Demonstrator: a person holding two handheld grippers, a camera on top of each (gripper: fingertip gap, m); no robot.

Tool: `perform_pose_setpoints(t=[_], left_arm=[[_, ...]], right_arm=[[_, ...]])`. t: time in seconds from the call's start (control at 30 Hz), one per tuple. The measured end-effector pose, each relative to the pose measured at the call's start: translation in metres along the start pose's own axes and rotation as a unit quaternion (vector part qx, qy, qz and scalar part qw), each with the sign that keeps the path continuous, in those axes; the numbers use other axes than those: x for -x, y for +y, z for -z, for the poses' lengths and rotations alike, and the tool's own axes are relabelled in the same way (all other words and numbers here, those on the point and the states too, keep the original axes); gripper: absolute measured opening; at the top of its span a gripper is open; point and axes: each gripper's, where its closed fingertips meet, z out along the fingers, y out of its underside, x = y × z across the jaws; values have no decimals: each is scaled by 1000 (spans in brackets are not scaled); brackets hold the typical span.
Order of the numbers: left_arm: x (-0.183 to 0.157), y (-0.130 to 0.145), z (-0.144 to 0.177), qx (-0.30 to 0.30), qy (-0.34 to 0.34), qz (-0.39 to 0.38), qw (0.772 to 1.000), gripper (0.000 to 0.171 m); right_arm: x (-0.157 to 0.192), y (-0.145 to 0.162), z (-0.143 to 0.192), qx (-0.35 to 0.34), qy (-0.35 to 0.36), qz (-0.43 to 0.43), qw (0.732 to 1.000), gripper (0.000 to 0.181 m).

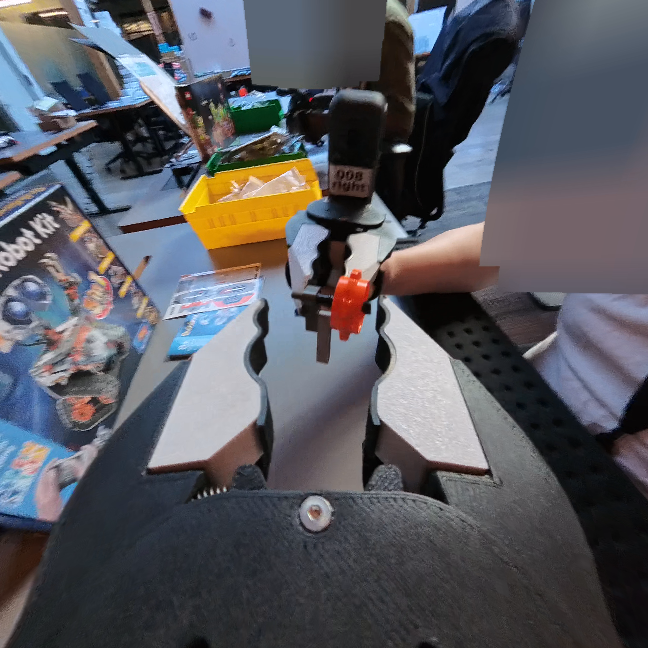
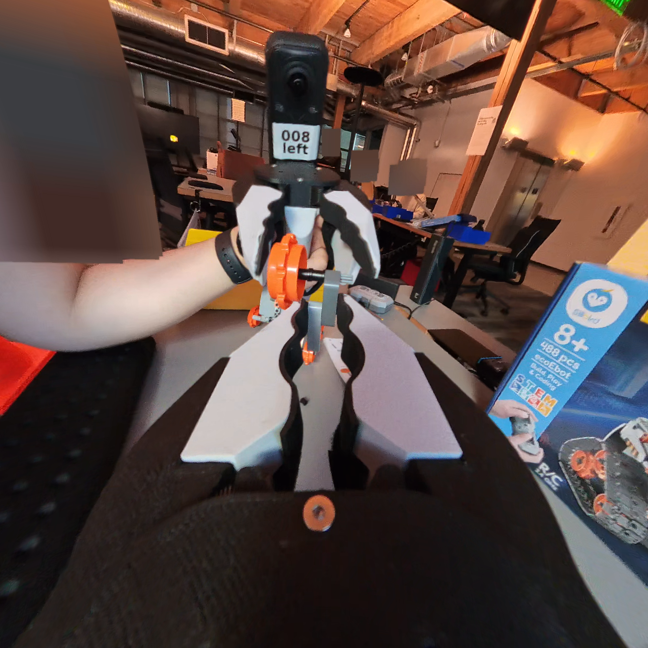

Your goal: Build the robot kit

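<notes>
R. gripper (image 2: pixel 321 308) — fingers narrow, clamped on grey beam assembly (image 2: pixel 324 308) w/ orange wheel (image 2: pixel 285 271), held above table (image 1: pixel 182 245). L. gripper (image 1: pixel 321 315) — fingers wide, empty, facing it; yellow bin (image 1: pixel 245 214) behind.

A yellow bin (image 1: pixel 245 214) of clear bags stands beyond printed leaflets (image 1: pixel 217 291) beside a kit box (image 1: pixel 66 315).

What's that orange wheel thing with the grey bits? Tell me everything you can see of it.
The orange wheel looks like moulded plastic, notched around its rim, and sits on a black axle running through a grey beam. More grey beams and small orange connectors hang below. The assembly is held upright in the air above the dark table. The right gripper is shut on the grey beam. The left gripper is open, its fingers either side of the wheel, apparently not touching.
</notes>
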Motion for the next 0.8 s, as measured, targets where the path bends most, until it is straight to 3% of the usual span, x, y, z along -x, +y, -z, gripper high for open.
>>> perform_pose_setpoints(t=[0.13, 0.23, 0.57, 0.67, 0.8], left_arm=[[-7, 4, -4, 16, -10, -56, 998, 57], [-14, 3, -7, 22, 0, -71, 997, 38], [-16, 4, -8, 39, -10, -100, 994, 34], [-15, 5, -9, 46, -12, -98, 994, 41], [-17, 2, -9, 36, -15, -114, 993, 35]], right_arm=[[6, -4, 2, -9, -16, 8, 1000, 16], [5, -4, 4, -10, -18, 14, 1000, 16], [8, -6, 9, -4, -14, 71, 997, 16], [6, -2, 9, 11, -5, 81, 997, 16], [8, -1, 8, 9, -11, 84, 996, 16]])
